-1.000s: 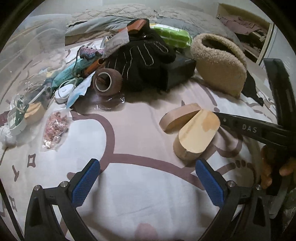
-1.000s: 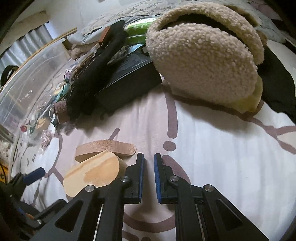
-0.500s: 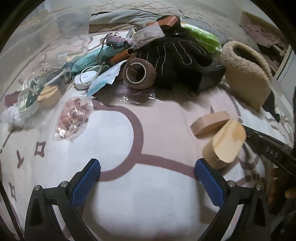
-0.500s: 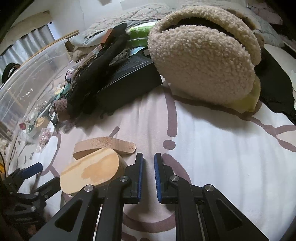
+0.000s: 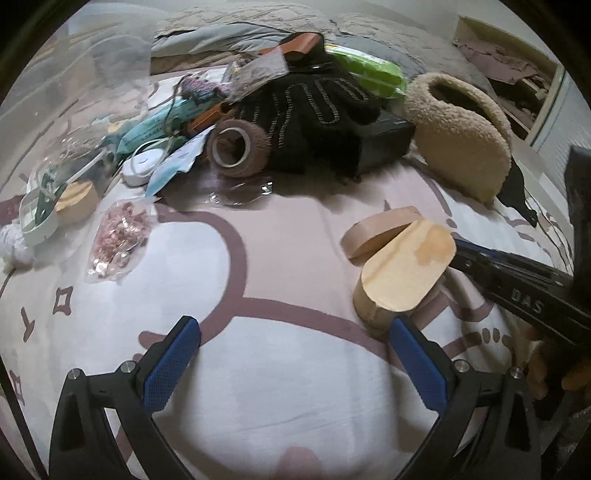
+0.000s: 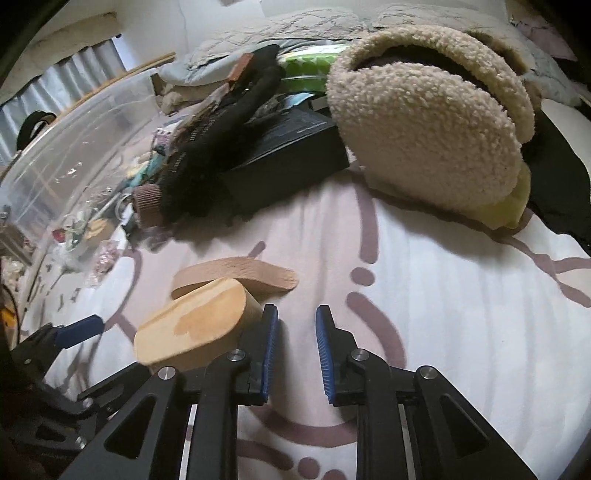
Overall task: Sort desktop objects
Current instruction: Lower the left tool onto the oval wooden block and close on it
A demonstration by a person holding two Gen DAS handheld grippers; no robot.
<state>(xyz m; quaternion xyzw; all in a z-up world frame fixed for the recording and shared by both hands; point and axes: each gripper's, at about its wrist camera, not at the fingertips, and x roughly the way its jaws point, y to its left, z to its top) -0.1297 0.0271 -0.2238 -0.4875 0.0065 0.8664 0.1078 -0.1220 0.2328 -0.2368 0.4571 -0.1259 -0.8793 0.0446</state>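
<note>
Left claw (image 5: pixel 291 354) gapes wide — right claw (image 6: pixel 293 350) just parting, empty.

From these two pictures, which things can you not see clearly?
- Black box: left wrist view, mostly covered by the black glove.
- Clear bag's pink contents: left wrist view, too small to identify.
- Fluffy pouch's inside: right wrist view, dark.

Place was home bedroom. Work surface was bed: white sheet (image 5: pixel 280 387) with mauve line print, rumpled grey quilt (image 5: pixel 258 22) along far edge. Household clutter heaped far side: fleece slipper (image 6: pixel 424 122), black knit glove (image 5: pixel 317 107), brown tape roll (image 5: pixel 236 147). Open wardrobe shelf (image 5: pixel 506 70) far right.
</note>
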